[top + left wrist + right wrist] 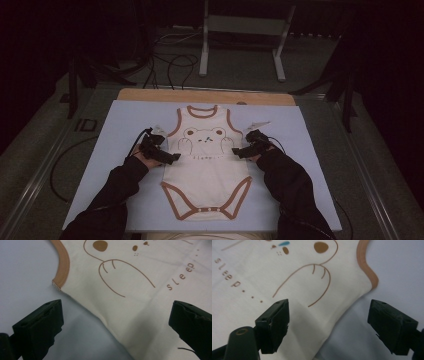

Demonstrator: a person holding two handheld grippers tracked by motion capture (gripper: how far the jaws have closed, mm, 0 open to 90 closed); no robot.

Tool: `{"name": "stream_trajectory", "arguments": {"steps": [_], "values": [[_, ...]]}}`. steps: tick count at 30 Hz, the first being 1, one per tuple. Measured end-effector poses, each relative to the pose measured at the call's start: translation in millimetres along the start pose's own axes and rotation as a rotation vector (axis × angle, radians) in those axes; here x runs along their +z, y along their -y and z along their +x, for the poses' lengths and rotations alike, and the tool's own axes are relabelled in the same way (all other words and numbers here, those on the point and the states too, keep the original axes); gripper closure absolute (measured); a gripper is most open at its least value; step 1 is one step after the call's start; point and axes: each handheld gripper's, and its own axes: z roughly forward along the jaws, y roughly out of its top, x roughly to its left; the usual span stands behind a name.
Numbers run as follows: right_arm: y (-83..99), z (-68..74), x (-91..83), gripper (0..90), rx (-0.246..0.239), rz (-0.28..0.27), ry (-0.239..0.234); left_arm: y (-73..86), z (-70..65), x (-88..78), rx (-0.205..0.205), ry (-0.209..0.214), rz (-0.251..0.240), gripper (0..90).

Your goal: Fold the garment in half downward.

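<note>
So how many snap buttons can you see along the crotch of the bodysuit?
3, in a row along the bottom hem of the bodysuit: one at the left, one in the middle, one at the right. More may be hidden underneath.

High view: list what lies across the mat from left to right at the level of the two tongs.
Bare blue mat → left tongs at the bodysuit's left edge → cream bodysuit with the bear print → right tongs at its right edge → bare blue mat again.
</note>
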Motion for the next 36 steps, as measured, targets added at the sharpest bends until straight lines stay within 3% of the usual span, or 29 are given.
{"name": "stream_trajectory", "arguments": {"steps": [2, 7, 14, 17, 21, 27, 31, 33, 36], "values": [[0.4, -0.4, 2.2, 26.8, -0.003, 0.016, 0.011, -0.2, 0.5, 1.1, 0.012, -0.003, 0.01, 2.8], [-1.2, -2.2, 3.0, 43.8, 0.004, 0.029, 0.037, -1.4, 2.4, 2.3, 0.003, -0.044, 0.022, 15.6], [-5.3, 2.5, 3.1, 62.7, -0.019, 0.053, 0.024, 0.0, 4.1, 6.2, -0.007, -0.064, 0.035, 29.6], [-5.9, 3.0, 3.0, 67.5, -0.018, 0.056, 0.02, -1.0, 3.7, 6.3, -0.009, -0.074, 0.035, 36.3], [-6.1, 4.0, 3.0, 72.7, -0.015, 0.058, 0.026, -5.2, -4.2, 8.0, 0.025, -0.071, 0.054, 48.5], [-7.8, 7.0, 3.3, 86.7, -0.03, 0.071, 0.022, -8.2, -6.0, 8.9, 0.005, -0.067, 0.059, 60.9], [-8.3, 8.5, 3.8, 88.6, -0.033, 0.072, 0.025, -9.5, -6.0, 9.6, -0.012, -0.069, 0.058, 73.1], [-8.4, 8.7, 3.7, 89.0, -0.033, 0.072, 0.024, -10.2, -5.8, 9.7, -0.021, -0.049, 0.06, 79.4], [-8.7, 8.7, 3.5, 89.3, -0.034, 0.074, 0.023, -11.7, -7.0, 10.2, -0.009, -0.035, 0.068, 87.9]]}}
